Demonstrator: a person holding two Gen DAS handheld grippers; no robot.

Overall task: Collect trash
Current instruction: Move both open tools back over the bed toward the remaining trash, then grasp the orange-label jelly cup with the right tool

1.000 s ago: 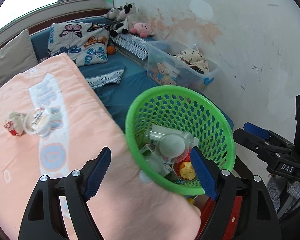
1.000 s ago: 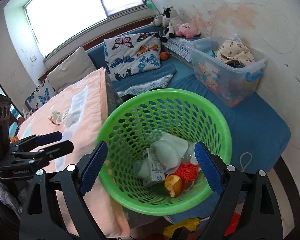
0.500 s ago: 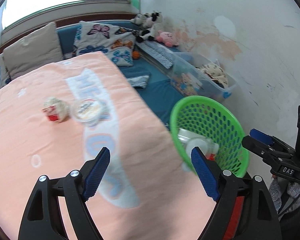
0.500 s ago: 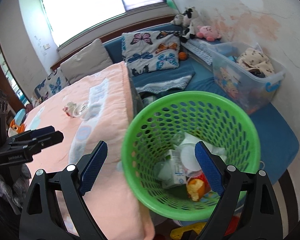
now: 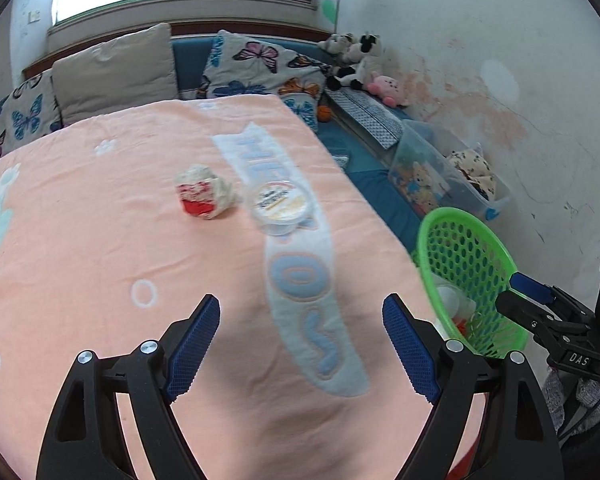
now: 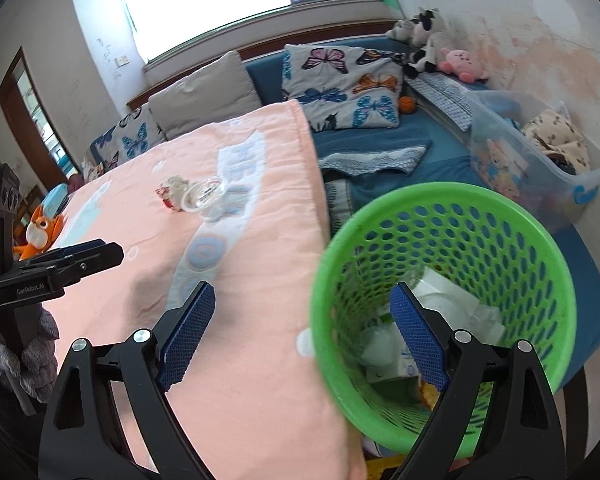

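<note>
A crumpled red-and-white wrapper (image 5: 204,197) and a clear round plastic lid-cup (image 5: 279,208) lie side by side on the pink blanket (image 5: 100,248). Both also show small in the right wrist view: the wrapper (image 6: 170,197) and the cup (image 6: 204,199). My left gripper (image 5: 300,344) is open and empty, above the blanket, well short of them. A green perforated basket (image 6: 440,216) with trash inside stands off the blanket's right edge; it shows in the left wrist view too (image 5: 468,240). My right gripper (image 6: 302,340) is open and empty over the basket's near rim.
Butterfly cushions (image 5: 260,68) and plush toys (image 5: 356,60) line the blue couch behind. A clear storage box (image 6: 540,160) of clothes stands by the stained wall. An orange plush toy (image 6: 40,232) sits at the far left.
My left gripper has swung left from over the basket to above the blanket, bringing the wrapper and cup toward centre. The right gripper's view has also shifted left.
</note>
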